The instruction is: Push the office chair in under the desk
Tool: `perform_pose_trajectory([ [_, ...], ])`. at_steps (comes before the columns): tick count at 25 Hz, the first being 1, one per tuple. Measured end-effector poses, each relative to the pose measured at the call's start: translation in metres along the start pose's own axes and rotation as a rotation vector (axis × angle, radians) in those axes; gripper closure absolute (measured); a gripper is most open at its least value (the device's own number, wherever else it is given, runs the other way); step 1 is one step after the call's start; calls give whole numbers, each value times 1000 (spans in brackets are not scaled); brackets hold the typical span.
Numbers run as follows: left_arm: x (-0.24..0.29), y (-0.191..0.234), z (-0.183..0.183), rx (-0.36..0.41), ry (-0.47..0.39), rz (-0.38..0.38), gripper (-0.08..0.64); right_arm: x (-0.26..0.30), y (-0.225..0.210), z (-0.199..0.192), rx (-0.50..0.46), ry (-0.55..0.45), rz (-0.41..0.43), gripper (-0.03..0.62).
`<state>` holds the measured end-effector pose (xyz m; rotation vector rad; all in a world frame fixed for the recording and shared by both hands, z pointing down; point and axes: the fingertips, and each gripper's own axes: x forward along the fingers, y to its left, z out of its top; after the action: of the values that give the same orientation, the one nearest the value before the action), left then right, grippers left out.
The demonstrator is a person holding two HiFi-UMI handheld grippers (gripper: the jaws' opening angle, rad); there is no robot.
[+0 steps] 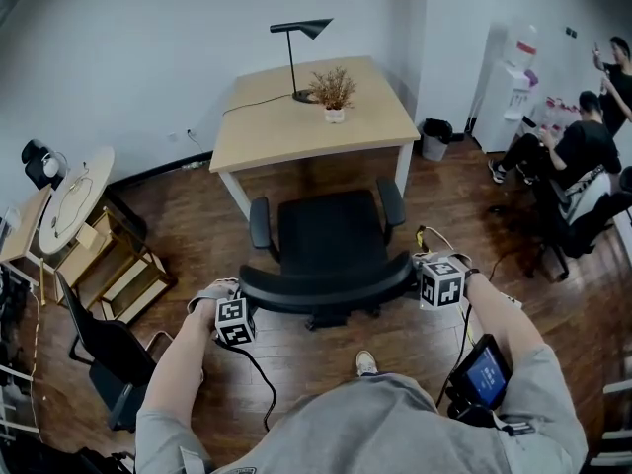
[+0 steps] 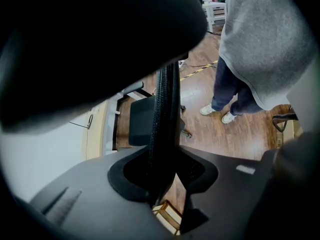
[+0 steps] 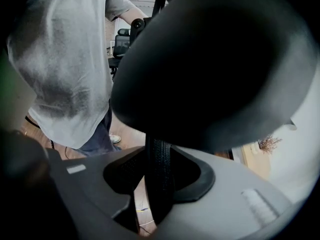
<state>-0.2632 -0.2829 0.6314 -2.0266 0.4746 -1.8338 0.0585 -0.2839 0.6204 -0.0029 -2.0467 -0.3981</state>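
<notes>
The office chair (image 1: 331, 235) stands directly ahead of both tools, its seat facing the table (image 1: 296, 131) and its front edge close to the table's near side, not under the top. Its backrest (image 1: 326, 286) is the nearest part, running across between the two tools.

The left tool (image 1: 247, 302) is clenched on the backrest's left end. In the left gripper view the black mesh edge (image 2: 162, 119) stands upright between the jaws of the left tool (image 2: 162, 186). The right tool (image 1: 417, 267) is clenched on the right end, and in the right gripper view the ribbed edge (image 3: 159, 176) sits between the jaws of the right tool (image 3: 160, 186).

The two armrests reach away from the tools toward the table.

Beyond the chair, on the table's far half, a small white pot (image 1: 335, 115) holds a dried plant (image 1: 334, 87), with a black desk lamp (image 1: 296, 42) just beside it.

Farther out past the right tool, a dark waste bin (image 1: 434, 138) stands by the table's right legs; what is inside cannot be seen. Off to the left tool's side stand a wooden shelf unit (image 1: 109, 265) and a second black chair (image 1: 109, 349).
</notes>
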Motion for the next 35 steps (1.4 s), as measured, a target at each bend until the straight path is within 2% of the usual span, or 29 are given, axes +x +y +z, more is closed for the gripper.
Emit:
perform_pose_trajectory([
  [17,46,76,-8,-26,28,12,437,17,-91,-26,-28,-20,-11,448],
  [21,49,86,-9,-43,38,-3,437,21,-107,-28,-44,-28,2,449],
  [35,74,131,-11,-55,56,26,436,26,-159,-44,-68,-39,5,451],
])
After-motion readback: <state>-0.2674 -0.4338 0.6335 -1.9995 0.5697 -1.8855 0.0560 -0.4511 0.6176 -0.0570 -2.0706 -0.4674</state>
